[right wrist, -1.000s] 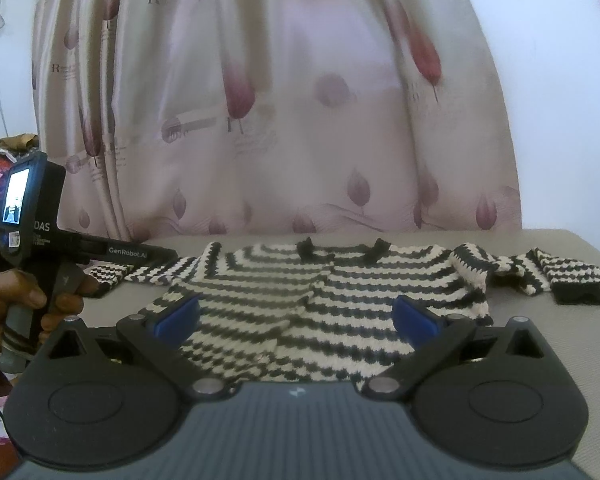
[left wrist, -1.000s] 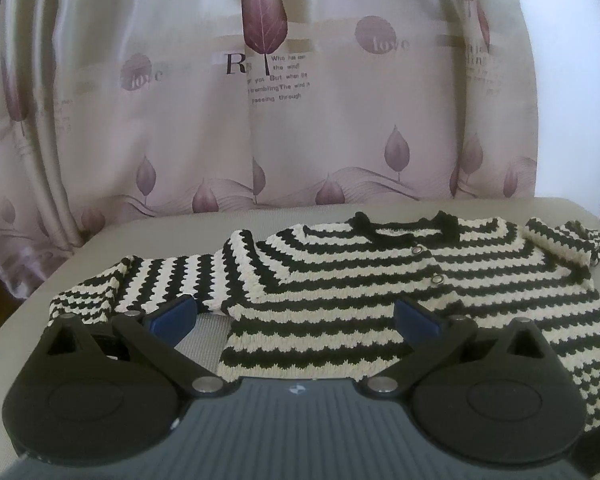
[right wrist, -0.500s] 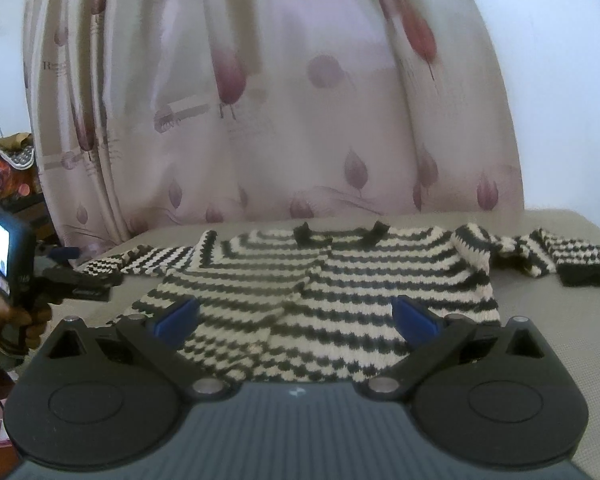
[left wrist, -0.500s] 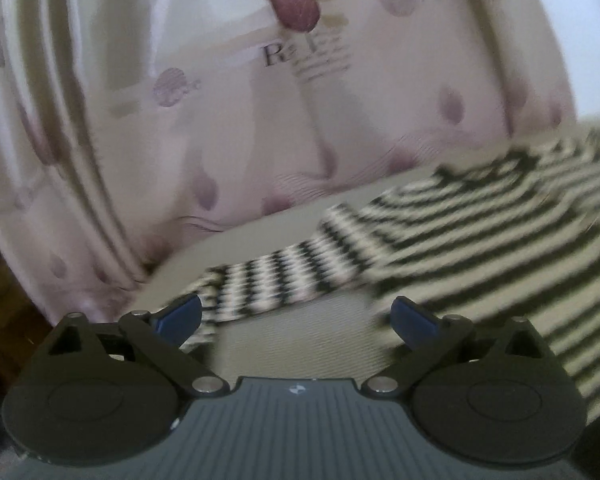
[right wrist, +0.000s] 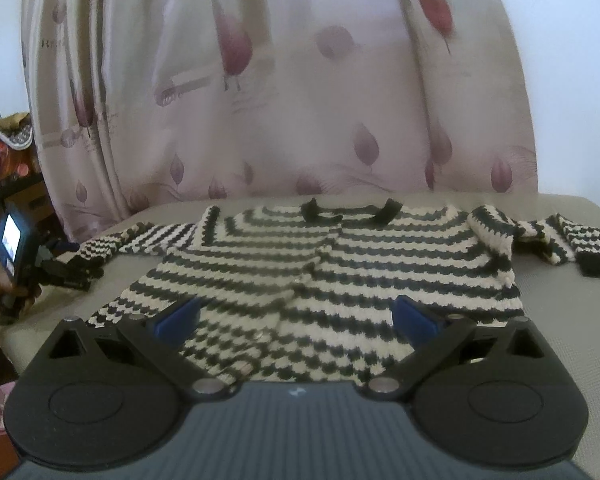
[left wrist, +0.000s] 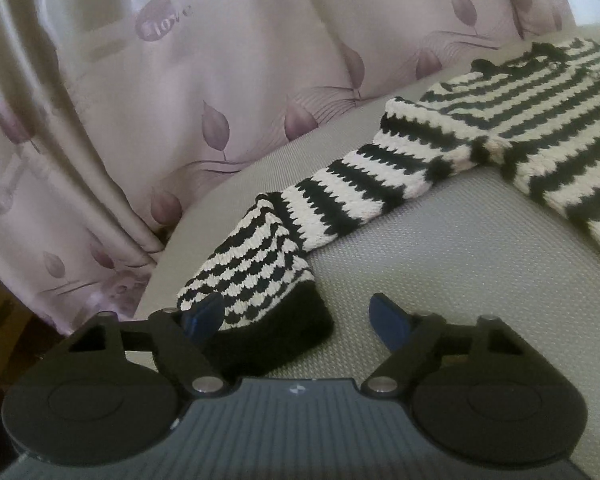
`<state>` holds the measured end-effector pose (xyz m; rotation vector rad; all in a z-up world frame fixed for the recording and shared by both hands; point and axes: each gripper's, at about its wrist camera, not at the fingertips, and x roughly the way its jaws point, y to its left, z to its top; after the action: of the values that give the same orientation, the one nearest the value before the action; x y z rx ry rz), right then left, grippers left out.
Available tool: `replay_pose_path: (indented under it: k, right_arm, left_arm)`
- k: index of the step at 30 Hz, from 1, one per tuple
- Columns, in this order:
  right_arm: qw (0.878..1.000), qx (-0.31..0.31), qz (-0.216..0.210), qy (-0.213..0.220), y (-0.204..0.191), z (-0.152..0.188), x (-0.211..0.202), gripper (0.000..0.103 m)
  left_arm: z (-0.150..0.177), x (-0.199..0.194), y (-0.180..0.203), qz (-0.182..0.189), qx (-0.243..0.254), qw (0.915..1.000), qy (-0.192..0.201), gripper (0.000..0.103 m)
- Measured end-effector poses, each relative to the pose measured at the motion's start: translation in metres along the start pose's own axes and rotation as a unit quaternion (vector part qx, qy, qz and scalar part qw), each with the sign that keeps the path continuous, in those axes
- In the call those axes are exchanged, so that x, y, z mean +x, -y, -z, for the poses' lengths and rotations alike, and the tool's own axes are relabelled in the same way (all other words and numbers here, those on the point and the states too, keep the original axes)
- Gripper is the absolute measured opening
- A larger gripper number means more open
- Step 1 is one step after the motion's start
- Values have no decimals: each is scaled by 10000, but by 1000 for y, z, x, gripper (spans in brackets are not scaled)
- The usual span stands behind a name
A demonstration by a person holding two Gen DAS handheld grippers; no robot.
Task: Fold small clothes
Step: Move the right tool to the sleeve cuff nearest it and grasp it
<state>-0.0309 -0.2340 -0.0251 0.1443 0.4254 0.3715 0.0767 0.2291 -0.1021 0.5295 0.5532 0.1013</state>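
Observation:
A black-and-cream striped knitted sweater lies flat, front up, on the grey padded table. Its left sleeve stretches toward the table's left edge and ends in a black cuff. My left gripper is low over that cuff and its jaws are closing. The cuff lies between them, near the left pad and clear of the right pad. In the right wrist view a hand holds the left gripper at the sleeve end. My right gripper hangs open above the sweater's hem. The right sleeve is bunched.
A pink curtain with a leaf print hangs just behind the table, beside a white wall. The table's left edge drops off just beyond the cuff. Coloured clutter sits off to the left.
My left gripper swung left from the sweater's body to the sleeve cuff, sank lower, and its jaws have narrowed. The right gripper shifted slightly closer to the hem.

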Motion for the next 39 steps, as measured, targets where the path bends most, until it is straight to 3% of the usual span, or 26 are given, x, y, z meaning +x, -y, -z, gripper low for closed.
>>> replay_pose_path:
  k: [2, 3, 4, 7, 13, 18, 21, 24, 27, 28, 29, 31, 32, 35, 37, 39]
  right_arm:
    - [10000, -6, 19, -50, -1, 0, 3, 103]
    - [10000, -5, 24, -76, -2, 0, 4, 103]
    - [9999, -1, 35, -94, -2, 0, 5, 103]
    - [9999, 17, 44, -140, -3, 0, 9, 103]
    - [9997, -64, 89, -217, -6, -1, 15, 103]
    - [9996, -8, 114, -267, -6, 0, 19, 103]
    - [9994, 17, 135, -309, -4, 1, 22, 103]
    - [9992, 101, 124, -355, -2, 2, 26, 103]
    - [9989, 178, 93, -413, 1, 3, 28, 103]
    - [9989, 172, 103, -414, 0, 3, 28, 103]
    - [9990, 155, 113, -409, 1, 4, 27, 103]
    - [9991, 120, 139, -389, 2, 4, 25, 103]
    - [9991, 112, 159, -371, 3, 4, 23, 103]
    - [9991, 82, 337, -240, 12, 3, 14, 103]
    - [9975, 51, 703, -45, 25, 0, 6, 103]
    - [9938, 115, 1098, 164, 45, -3, -3, 103]
  left_arm:
    - [0, 7, -9, 224, -123, 9996, -71, 50]
    - [0, 10, -12, 333, -268, 9989, -169, 27]
    - [-1, 12, -15, 395, -407, 9981, -255, 18]
    - [-3, 11, -33, 394, -822, 9957, -180, 15]
    - [-33, 8, -97, -172, -1802, 9835, 40, 14]
    - [-55, 25, -165, -956, -2643, 9596, -139, 14]
    - [-56, 38, -195, -1246, -2966, 9459, -413, 14]
    - [-52, 58, -209, -1394, -3104, 9374, -736, 14]
    - [-45, 81, -208, -1495, -3008, 9368, -976, 22]
    - [-44, 85, -205, -1600, -2923, 9376, -995, 32]
    - [-42, 85, -202, -1743, -2828, 9383, -963, 42]
    - [-42, 81, -195, -2072, -2768, 9347, -828, 88]
    - [-43, 76, -190, -2228, -2779, 9316, -724, 94]
    - [-55, 56, -168, -2102, -2726, 9383, -318, 94]
    - [-65, 34, -145, -1651, -2810, 9454, -30, 94]
    - [-72, 12, -116, -1070, -3036, 9464, 265, 94]
